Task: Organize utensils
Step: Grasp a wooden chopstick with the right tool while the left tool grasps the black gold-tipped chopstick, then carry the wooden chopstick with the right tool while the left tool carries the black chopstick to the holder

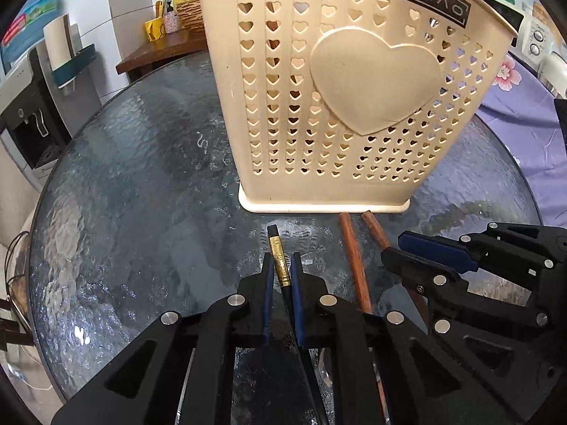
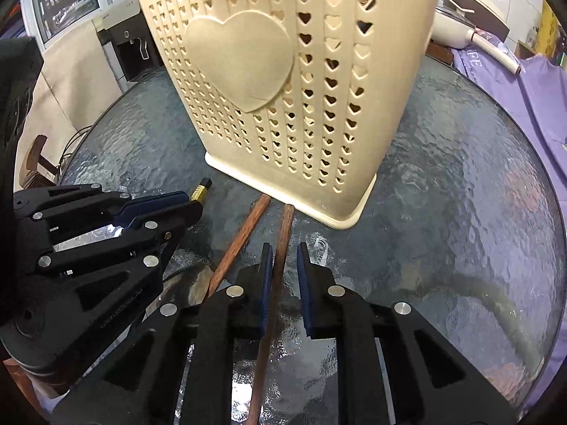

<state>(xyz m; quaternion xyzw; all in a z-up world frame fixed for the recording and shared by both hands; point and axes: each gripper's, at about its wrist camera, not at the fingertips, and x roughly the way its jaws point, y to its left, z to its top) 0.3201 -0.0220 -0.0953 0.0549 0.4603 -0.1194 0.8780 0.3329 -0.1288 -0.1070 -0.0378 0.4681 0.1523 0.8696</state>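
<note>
The left gripper (image 1: 282,265) is seen closest, and its two fingers are squeezed onto a black chopstick (image 1: 280,265) with a gold band. The right gripper (image 2: 285,258) is beside it. A brown wooden chopstick (image 2: 280,258) is between its fingers, touching the left one; a small gap shows at the right one, so a firm grip cannot be told. Another brown chopstick (image 2: 241,241) is lying just to the left. All are on the bumpy glass table (image 2: 443,184), right before the cream holder (image 1: 319,106) with heart holes.
</note>
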